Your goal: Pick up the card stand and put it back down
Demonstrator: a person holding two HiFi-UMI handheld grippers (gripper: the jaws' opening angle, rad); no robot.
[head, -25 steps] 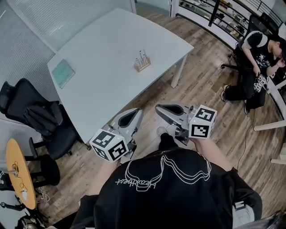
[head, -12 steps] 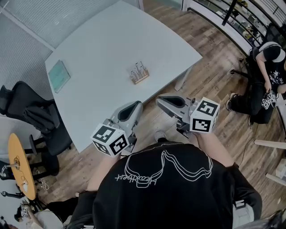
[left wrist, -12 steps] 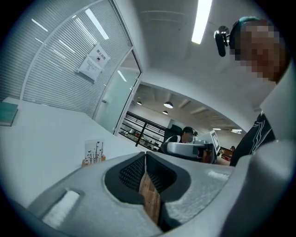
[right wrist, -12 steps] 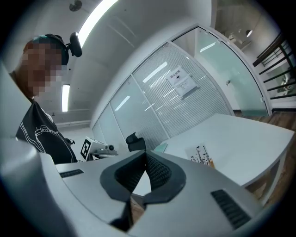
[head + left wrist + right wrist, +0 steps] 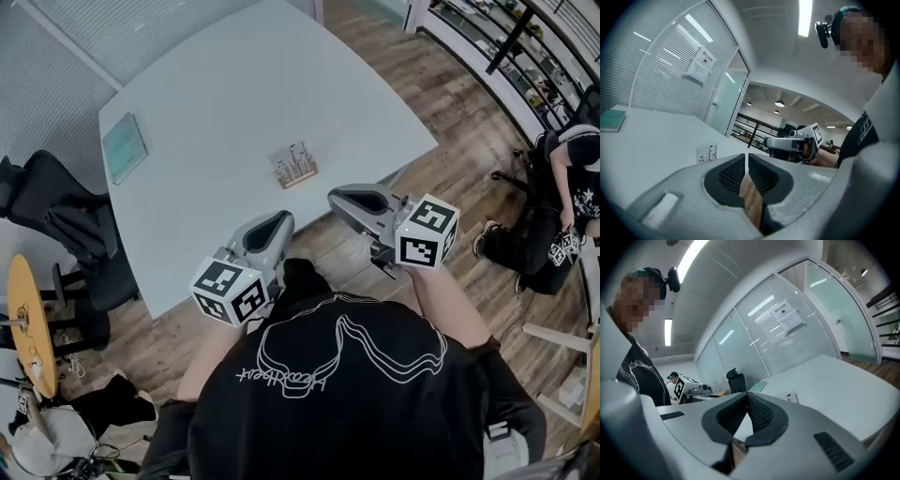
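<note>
The person has walked closer. The card stand (image 5: 294, 165) now sits mid-frame on the counter (image 5: 206, 84), near both grippers. The left gripper (image 5: 274, 221) and right gripper (image 5: 339, 199) are pressed together and hold nothing. The pick-up has not started yet.

Compared with a second ago, the grey left gripper (image 5: 277, 218) and grey right gripper (image 5: 336, 197) sit nearer the pale grey table (image 5: 206, 84), tips now reaching its near edge, closer to the small wooden card stand (image 5: 294, 166).
</note>
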